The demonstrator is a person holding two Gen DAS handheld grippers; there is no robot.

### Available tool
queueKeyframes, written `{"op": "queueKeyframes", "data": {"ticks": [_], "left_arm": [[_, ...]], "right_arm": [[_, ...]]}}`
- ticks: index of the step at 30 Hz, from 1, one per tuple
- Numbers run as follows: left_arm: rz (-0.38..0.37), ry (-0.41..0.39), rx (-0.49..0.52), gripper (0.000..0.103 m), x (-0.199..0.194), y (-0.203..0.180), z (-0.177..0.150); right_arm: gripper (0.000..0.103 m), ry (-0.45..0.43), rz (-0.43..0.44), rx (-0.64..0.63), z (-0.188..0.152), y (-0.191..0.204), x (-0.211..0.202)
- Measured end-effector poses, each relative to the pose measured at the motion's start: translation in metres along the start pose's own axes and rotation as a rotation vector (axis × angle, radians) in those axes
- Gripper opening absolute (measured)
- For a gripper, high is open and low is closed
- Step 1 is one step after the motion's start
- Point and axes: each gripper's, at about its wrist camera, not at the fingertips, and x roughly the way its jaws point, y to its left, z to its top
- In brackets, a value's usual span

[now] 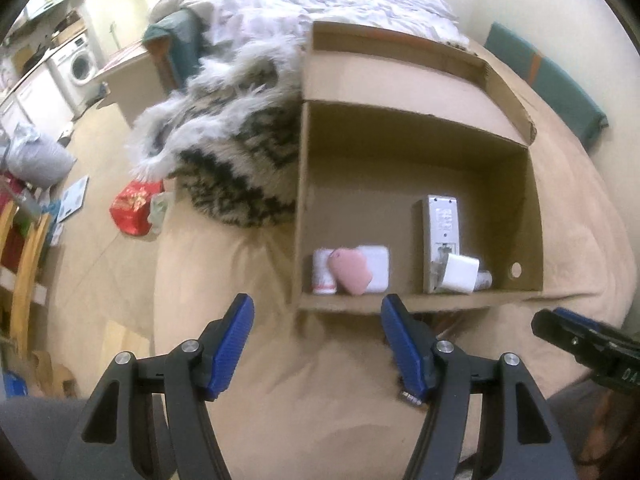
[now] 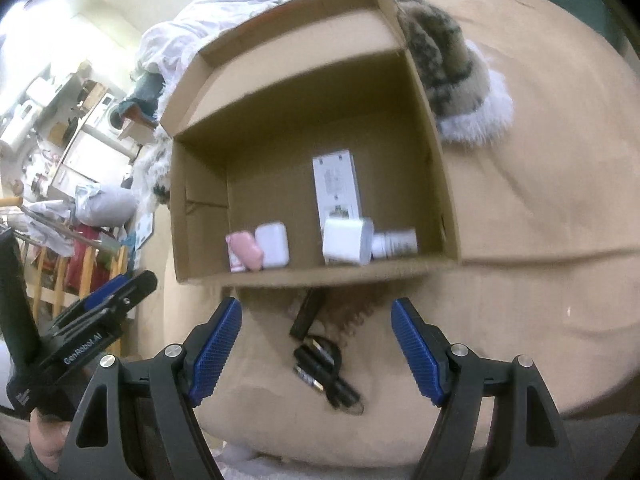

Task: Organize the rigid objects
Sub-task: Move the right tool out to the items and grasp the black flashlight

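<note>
A cardboard box (image 2: 304,128) is set open on the bed (image 2: 520,240), so that rigid things can be dropped in from above. Along its near wall the sorted items are lined up: a pink case (image 2: 247,251) and a white case (image 2: 273,245) toward 9 o'clock, a grey remote (image 2: 335,184) laid flat near the middle, a white charger cube (image 2: 347,241) at the remote's near end, and a small bottle (image 2: 394,243) on its side toward 3 o'clock.

Outside the box, at 6 o'clock of its near wall, dark objects (image 2: 322,364) are still left on the bed, batteries and a black bar by the look of them; they are judged to be what remains to be sorted.

The right gripper (image 2: 317,346) is held above these objects with its fingers spread and nothing between them. The left gripper (image 1: 318,346) is likewise held spread and empty, at 9 o'clock of the right one.

A furry blanket (image 1: 236,140) is pressed against the box's side, and the near wall would have to be cleared on the way in.
</note>
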Motion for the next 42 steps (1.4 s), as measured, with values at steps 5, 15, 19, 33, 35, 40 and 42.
{"op": "queueKeyframes", "data": {"ticks": [5,15,19,33,35,40,42], "left_arm": [[-0.016,0.048,-0.055,0.068,0.012,0.013,-0.022],[0.002,0.091,-0.089,0.068,0.025,0.017,-0.034],[0.004,0.094,-0.111,0.068,0.023,0.021,-0.033],[-0.083,0.127,-0.190,0.068,0.023,0.031,-0.032],[-0.089,0.126,-0.199,0.068,0.022,0.032,-0.031],[-0.107,0.137,-0.209,0.068,0.023,0.033,-0.032],[-0.108,0.143,-0.203,0.068,0.024,0.032,-0.031]], "right_arm": [[0.081,0.057,0.010,0.056,-0.022,-0.006,0.015],[0.099,0.196,0.035,0.454,-0.071,-0.040,0.076],[0.099,0.210,-0.004,0.590,-0.087,-0.040,0.101],[0.103,0.159,-0.493,0.575,-0.081,0.015,0.155],[0.103,0.140,-0.506,0.576,-0.082,0.019,0.155],[0.096,0.125,-0.501,0.507,-0.092,0.031,0.151],[0.094,0.111,-0.498,0.461,-0.092,0.037,0.145]]}}
